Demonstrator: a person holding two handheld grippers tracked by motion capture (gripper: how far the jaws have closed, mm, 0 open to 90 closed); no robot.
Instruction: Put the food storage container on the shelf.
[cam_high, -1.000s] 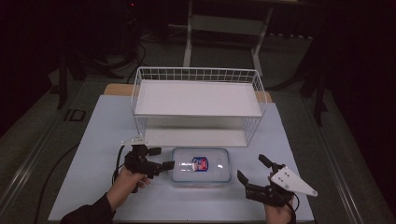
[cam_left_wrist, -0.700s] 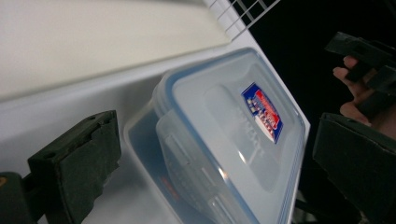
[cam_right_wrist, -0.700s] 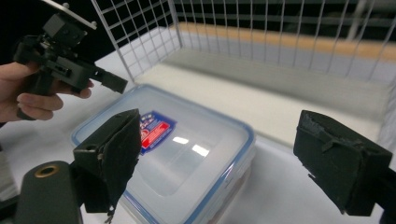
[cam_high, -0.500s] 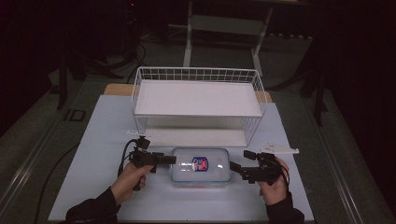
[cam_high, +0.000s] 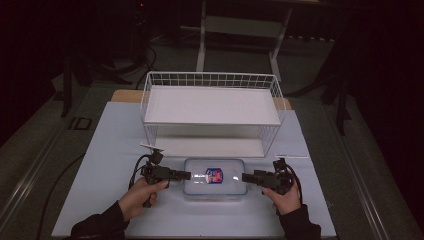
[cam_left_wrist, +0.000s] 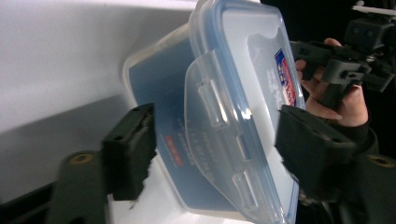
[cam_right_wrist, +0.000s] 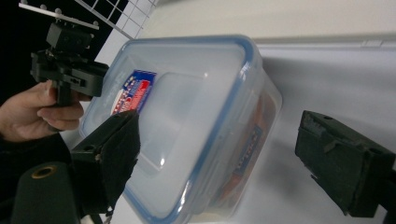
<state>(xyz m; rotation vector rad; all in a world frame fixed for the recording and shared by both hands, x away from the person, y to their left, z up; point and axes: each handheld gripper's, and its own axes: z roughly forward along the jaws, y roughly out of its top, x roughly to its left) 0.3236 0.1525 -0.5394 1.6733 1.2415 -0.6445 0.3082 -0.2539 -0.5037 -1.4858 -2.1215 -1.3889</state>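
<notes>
Container (cam_high: 215, 176): clear plastic with blue-rimmed lid and a red, white and blue label. Wire basket (cam_high: 212, 111): white. Table (cam_high: 105, 150): pale blue-white cover; both claws (cam_high: 186, 175) (cam_high: 246, 177): black.

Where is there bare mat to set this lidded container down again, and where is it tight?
Free: the mat left of the wire rack and its near strip between the forearms. The rack's upper shelf is bare too. Crowded: around the container, with the left hand-held gripper and right hand-held gripper at its ends, the rack just behind.
</notes>
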